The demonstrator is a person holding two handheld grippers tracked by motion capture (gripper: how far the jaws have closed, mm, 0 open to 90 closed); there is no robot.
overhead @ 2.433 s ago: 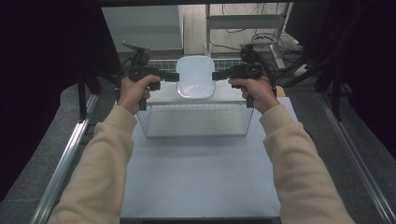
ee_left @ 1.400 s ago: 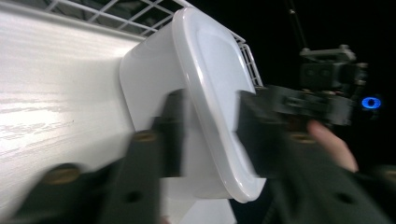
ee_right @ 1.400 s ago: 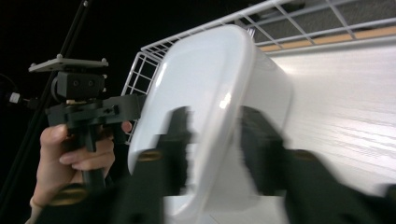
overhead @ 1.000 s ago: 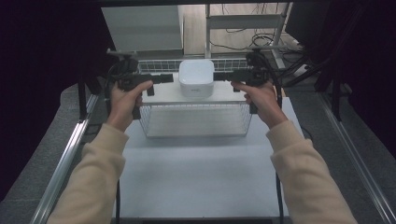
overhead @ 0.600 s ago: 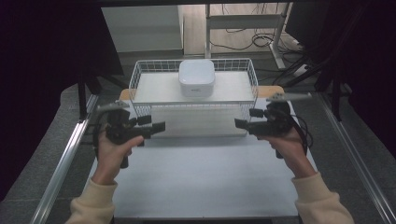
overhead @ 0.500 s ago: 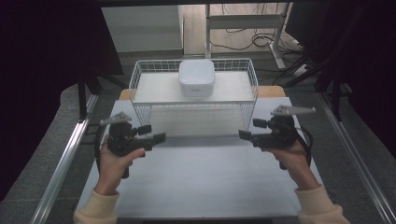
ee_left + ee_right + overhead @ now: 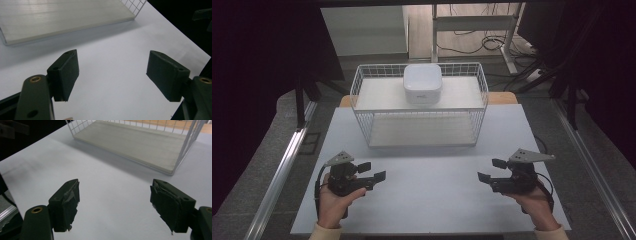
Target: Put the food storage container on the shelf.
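A white square box (image 7: 422, 83) rests on the upper shelf of a white wire rack (image 7: 362, 95) at the back of the table. My left gripper (image 7: 373, 171) is held low near the table's front left, open, with nothing between its pads (image 7: 65, 75). My right gripper (image 7: 492, 170) is at the front right, also open and empty, its jaws pointing toward the middle. The rack's lower shelf board (image 7: 62, 17) lies ahead in the left gripper view, and the same board (image 7: 135, 142) is seen in the right gripper view.
The white tabletop (image 7: 427, 185) stretches between the two grippers and the rack. Metal rails (image 7: 282, 170) run along both sides of the table. Desk legs and cables (image 7: 492, 40) are on the floor behind.
Both grippers let go of the white box on the rack's upper shelf and drew back toward the front of the table, apart and lower.
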